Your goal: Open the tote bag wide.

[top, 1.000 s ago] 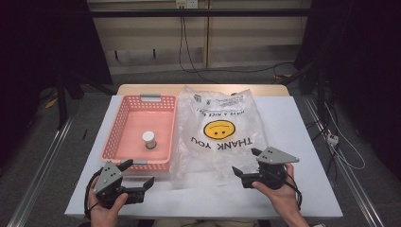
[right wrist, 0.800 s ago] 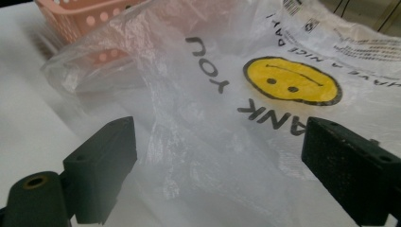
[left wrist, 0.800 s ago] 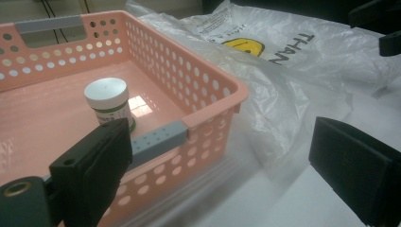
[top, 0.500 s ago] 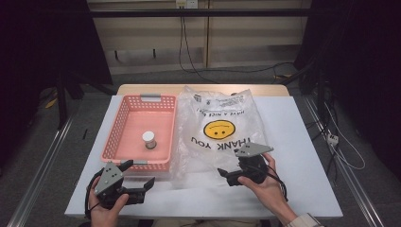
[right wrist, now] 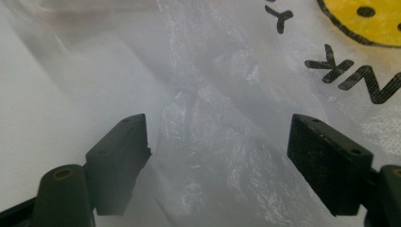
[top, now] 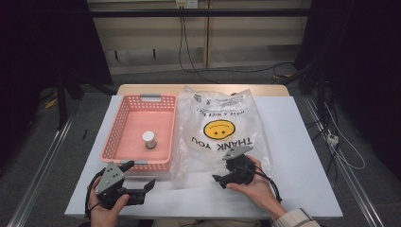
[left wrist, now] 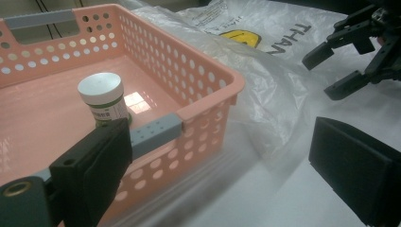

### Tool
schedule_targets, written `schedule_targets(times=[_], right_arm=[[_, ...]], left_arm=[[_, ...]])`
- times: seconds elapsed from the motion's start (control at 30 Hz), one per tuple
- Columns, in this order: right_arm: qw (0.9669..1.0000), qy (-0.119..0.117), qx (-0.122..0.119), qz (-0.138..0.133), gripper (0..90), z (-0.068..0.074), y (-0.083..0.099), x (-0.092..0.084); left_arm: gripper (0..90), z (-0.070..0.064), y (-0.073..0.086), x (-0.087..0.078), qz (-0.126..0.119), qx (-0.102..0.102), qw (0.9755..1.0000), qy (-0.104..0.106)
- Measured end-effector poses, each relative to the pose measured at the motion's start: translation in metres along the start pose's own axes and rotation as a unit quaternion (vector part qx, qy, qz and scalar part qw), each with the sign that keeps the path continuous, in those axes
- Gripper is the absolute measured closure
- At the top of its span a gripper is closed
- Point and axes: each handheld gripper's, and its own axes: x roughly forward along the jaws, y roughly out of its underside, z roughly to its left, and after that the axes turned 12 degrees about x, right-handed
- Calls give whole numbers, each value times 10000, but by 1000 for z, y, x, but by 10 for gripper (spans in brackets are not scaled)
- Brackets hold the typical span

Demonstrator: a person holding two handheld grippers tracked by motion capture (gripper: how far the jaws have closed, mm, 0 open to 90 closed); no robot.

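The right gripper (top: 223,180) hangs low over the near end of the clear plastic bag (top: 222,127), the one with the yellow smiley face and the words "THANK YOU". Its jaws have just been closing a little, but they are not pinching anything yet: in the right gripper view a crinkly fold of the bag (right wrist: 213,142) lies between the two black jaws, and neither one looks to press on it. The bag lies flat on the white table (top: 302,142), just to the right of the pink basket (top: 124,142), with its long side running away from the person. Its near end is right under the right gripper, so this looks like the hand that will grab it, probably by going down a bit more and squeezing the fold. The left gripper (top: 142,182) sits by the near edge of the basket, farther from the bag, with its jaws wide apart and nothing in them. A small white bottle (top: 149,139) stands upright inside the basket. The thin plastic may slip or bunch up, so the pinch needs to catch a good fold.
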Motion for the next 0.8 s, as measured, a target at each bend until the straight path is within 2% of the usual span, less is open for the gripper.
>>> schedule_targets(times=[0.1, 0.2, 0.33, 0.37, 0.53, 0.63, 0.8], right_arm=[[9998, 111, 2, 182, 255, -3, 2, 6], [9998, -11, 116, 181, 284, -7, 2, 8], [9997, 10, 188, 185, 346, -9, 2, 7], [9996, 51, 213, 192, 410, -11, 1, 6], [9996, 48, 214, 176, 512, -14, 1, 5], [9994, 92, 297, 134, 621, -17, 0, 4], [9993, 102, 311, 181, 718, -17, -2, 5]], left_arm=[[66, 1, 0, 0, 1, -1, 10000, 1], [66, 1, 0, 0, 14, 14, 10000, 2], [66, 1, 0, 0, 14, 20, 10000, 13], [66, 1, 0, 0, 15, 23, 10000, 13], [66, 1, 1, 1, 39, 36, 10000, 39], [66, 1, 1, 2, 42, 21, 10000, 33], [66, 2, 1, 2, 38, 30, 10000, 26]])
